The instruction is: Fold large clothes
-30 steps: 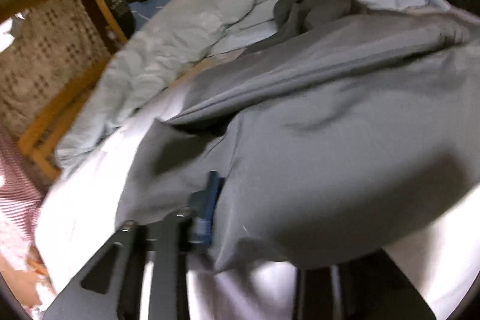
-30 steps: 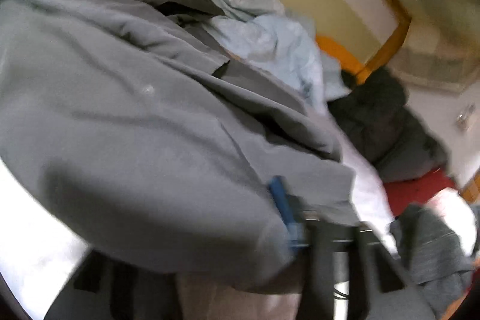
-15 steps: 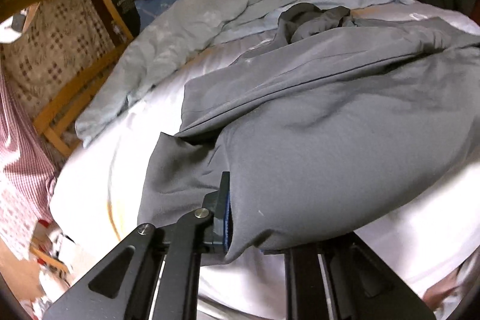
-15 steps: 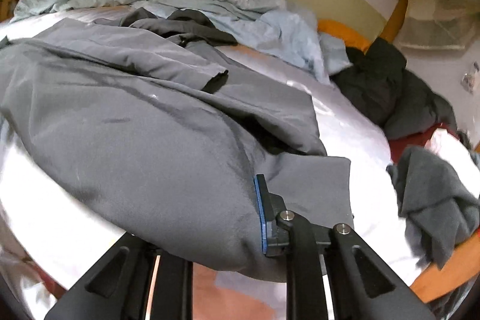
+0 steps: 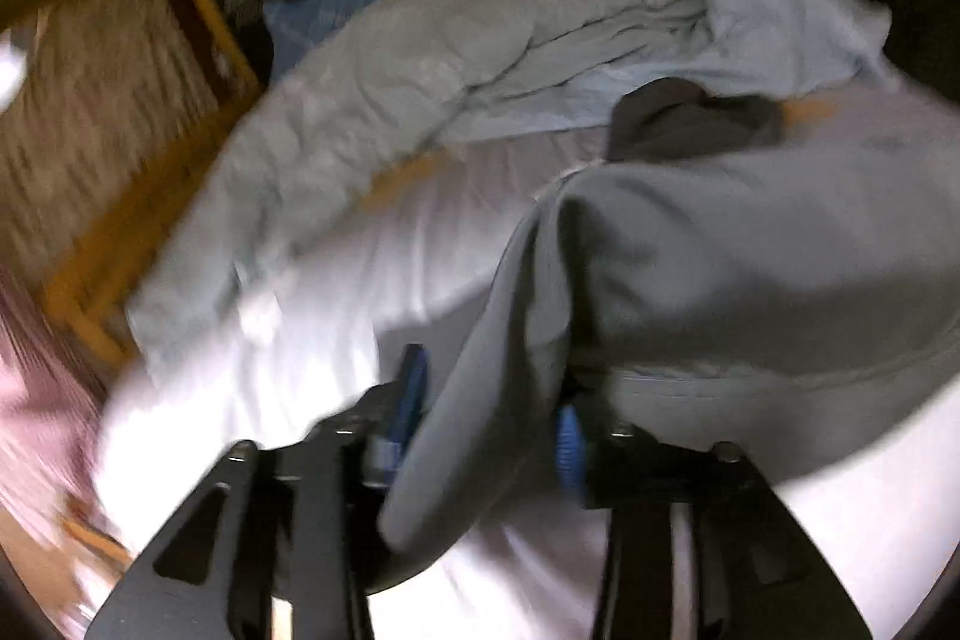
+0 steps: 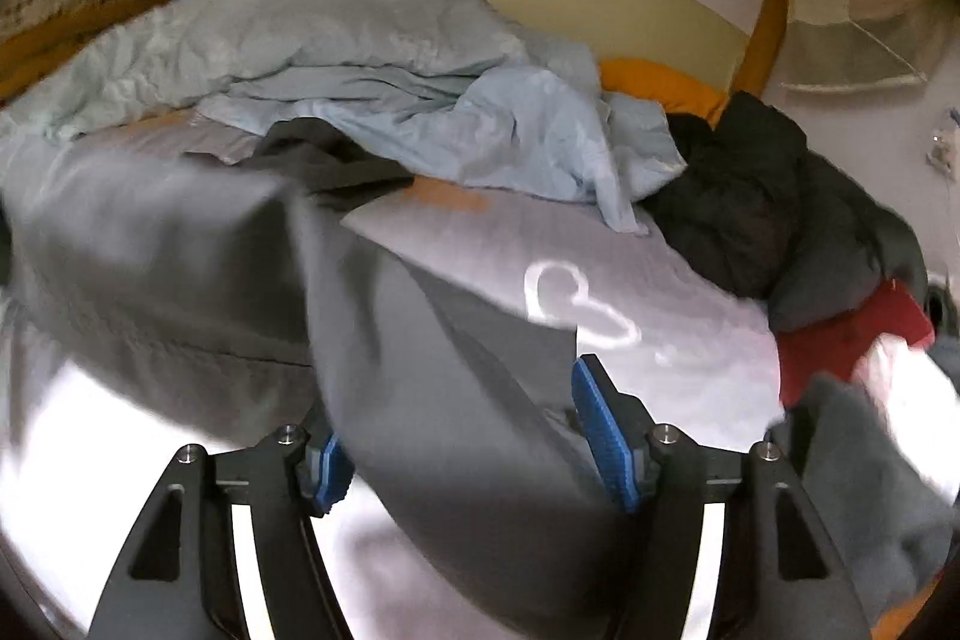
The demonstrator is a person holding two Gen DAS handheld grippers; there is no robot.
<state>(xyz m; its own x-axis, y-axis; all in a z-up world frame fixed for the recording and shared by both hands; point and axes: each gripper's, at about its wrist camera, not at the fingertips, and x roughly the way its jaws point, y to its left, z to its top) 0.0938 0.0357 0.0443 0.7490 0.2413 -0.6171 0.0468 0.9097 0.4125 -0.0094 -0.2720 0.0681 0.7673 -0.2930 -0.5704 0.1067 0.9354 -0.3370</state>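
So, starting on the left: the left gripper (image 5: 489, 403) has just been opening its jaws, and they now stand roughly half apart with a corner of the grey garment (image 5: 750, 268) hanging between them. The blue pads (image 5: 411, 388) don't look like they're squeezing it; there's a gap on the left side and the cloth just sags through. My read is that this is a let-go after laying a fold over, not a fresh grab.

The garment itself lies across the white sheet (image 5: 420, 244) of the bed, bunched into a thick doubled layer toward the right of the left view, with a darker bit of fabric poking out at its far end. Behind it the pale blue duvet (image 5: 480, 40) is heaped against the headboard side, probably just shoved there to make folding room.

Over on the right, the right gripper (image 6: 459, 442) is the same story, only wider: jaws have just been opening, well apart now, and a fold of the same grey garment (image 6: 438, 370) drapes down between them without either pad visibly pinching it. Further right there's a dark jacket (image 6: 756, 208) and something red (image 6: 852, 334), piled out of the way.

Both views are smeared with blur, so the edges are hard to judge.
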